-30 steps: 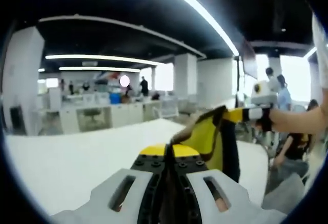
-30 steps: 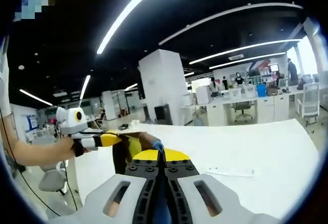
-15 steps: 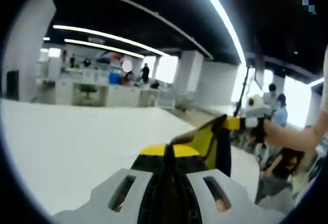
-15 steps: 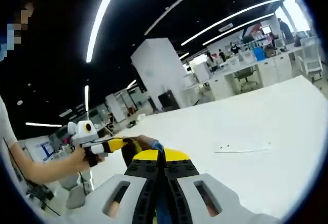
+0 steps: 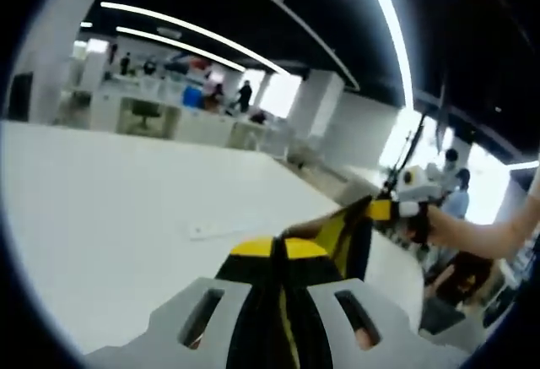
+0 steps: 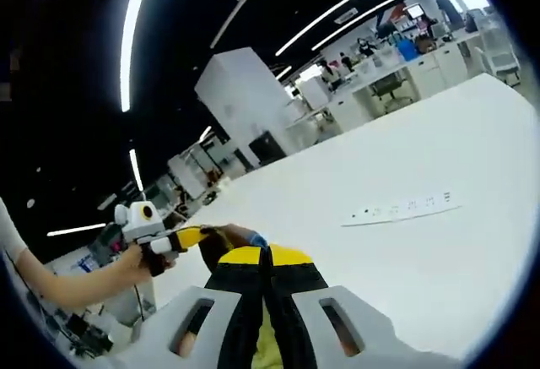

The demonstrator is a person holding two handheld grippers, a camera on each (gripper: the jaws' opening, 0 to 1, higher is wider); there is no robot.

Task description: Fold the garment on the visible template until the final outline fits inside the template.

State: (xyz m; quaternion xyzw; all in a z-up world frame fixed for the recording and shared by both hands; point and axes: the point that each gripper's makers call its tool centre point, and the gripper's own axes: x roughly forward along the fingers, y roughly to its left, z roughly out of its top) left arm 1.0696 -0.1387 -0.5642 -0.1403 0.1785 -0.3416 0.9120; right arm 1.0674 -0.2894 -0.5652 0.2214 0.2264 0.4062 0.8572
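Two claws: both with black-and-yellow jaws pressed together, each pinching an edge of the yellow-and-dark fabric garment (image 5: 344, 238).
Left gripper (image 5: 279, 255): jaws closed with no gap, a strip of yellow cloth caught between them in the left gripper view.
Right gripper (image 6: 265, 261): jaws closed the same way, yellow cloth showing low in the seam between them in the right gripper view.
Garment, place: held up off the large white table (image 5: 110, 208), slung between the two claws, not lying on the surface.
Garment, long axis: stretched from one claw to the other, roughly along the near edge of the table; loose folds drooping below the held edge.
Left gripper view: the right gripper (image 5: 395, 208) seen at the right in a hand (image 5: 426, 221), gripping the far end of the garment; a thin white strip (image 5: 221, 230) lying flat on the table ahead of the jaws.
Right gripper view: the left gripper (image 6: 187, 236) seen at the left in a hand (image 6: 139, 259), with the garment (image 6: 221, 241) bunched dark and yellow beside it; a thin white strip (image 6: 403, 208) with small dark marks lying on the table at the right, well apart from the cloth.
Background: office desks and white pillars, blurred.
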